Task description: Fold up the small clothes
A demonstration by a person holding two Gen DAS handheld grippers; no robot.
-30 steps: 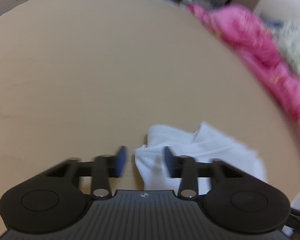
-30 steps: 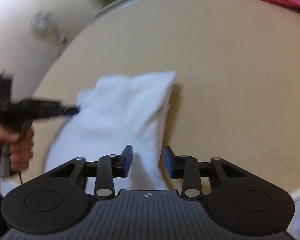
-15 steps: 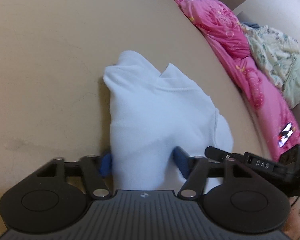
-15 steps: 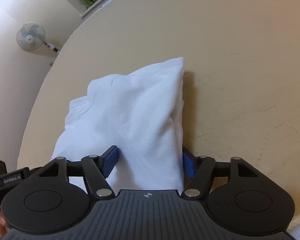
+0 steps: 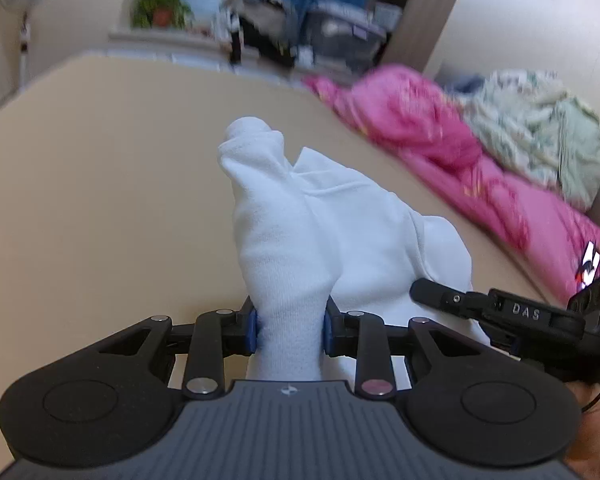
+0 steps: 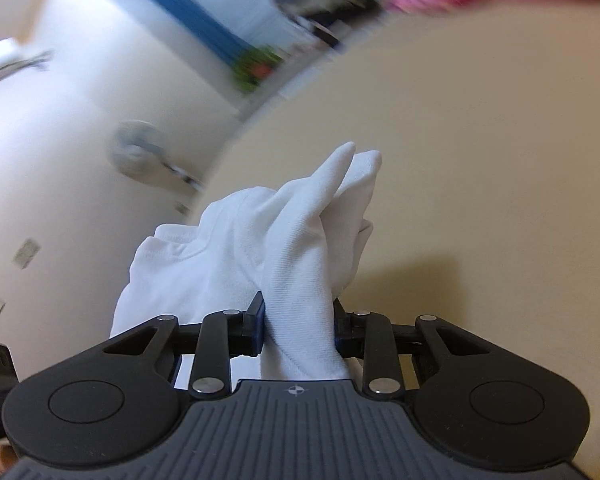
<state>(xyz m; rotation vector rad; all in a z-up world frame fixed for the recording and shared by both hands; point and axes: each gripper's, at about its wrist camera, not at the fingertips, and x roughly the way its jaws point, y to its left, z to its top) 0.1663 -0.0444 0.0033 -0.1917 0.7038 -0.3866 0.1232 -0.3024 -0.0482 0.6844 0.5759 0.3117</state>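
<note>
in the left wrist view, the left gripper (image 5: 289, 327) has just been closing and its two blue pads now press on a bunched part of the white garment (image 5: 324, 232), so the fingers stand narrow with cloth between them. the garment rises in front of the gripper as a soft ridge, and its far tip points to the back of the tan table (image 5: 100, 184). to the left of the cloth the table is bare and wide up to its far edge. to the right, the right gripper (image 5: 432, 294) comes in from the side, its black finger touching the lower right part of the garment. behind it a pink blanket (image 5: 440, 148) lies along the right edge of the table, with a pale green cloth (image 5: 540, 132) beyond it. the background is blurred.

in the right wrist view, the right gripper (image 6: 299, 330) has also just been closing, and its pads squeeze a fold of the same white garment (image 6: 260, 248). two pointed corners of the cloth stand up ahead of the fingers. the table (image 6: 480, 160) is bare to the right and ahead, and its curved left edge runs close beside the garment. the room behind is strongly blurred.
</note>
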